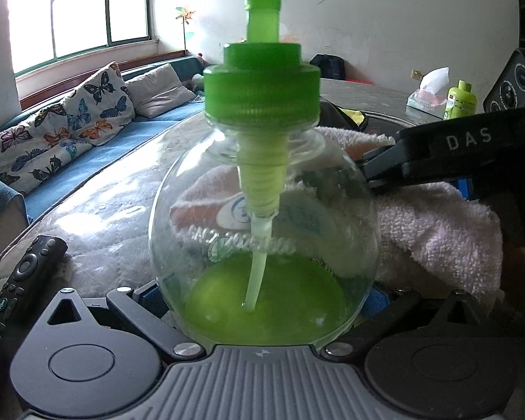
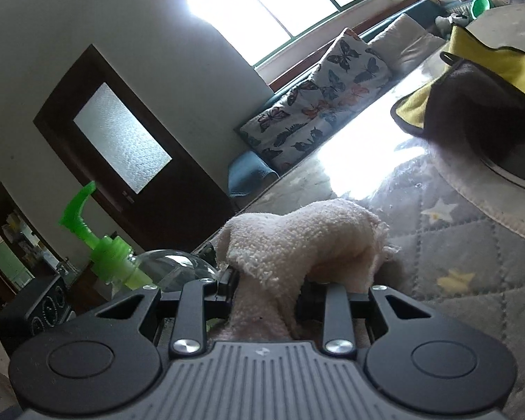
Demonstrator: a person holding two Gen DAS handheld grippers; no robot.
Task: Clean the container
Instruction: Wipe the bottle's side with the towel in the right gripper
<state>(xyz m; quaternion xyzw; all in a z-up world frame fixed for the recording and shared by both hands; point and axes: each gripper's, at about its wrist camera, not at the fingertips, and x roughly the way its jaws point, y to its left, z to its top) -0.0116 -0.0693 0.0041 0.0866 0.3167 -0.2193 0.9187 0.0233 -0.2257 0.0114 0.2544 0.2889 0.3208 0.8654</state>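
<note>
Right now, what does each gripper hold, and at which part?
The left gripper clamps the soap bottle at its round lower body. The right gripper pinches the pink towel at a bunched fold.

The right gripper (image 2: 267,290) pinches a pale towel (image 2: 297,241) just beside the green-pumped clear bottle (image 2: 171,266).

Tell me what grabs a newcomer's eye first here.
The clear round pump bottle fills the left wrist view, held in the left claw, green liquid pooled at its bottom. Against its right side, the right claw presses a pale pink towel.
</note>
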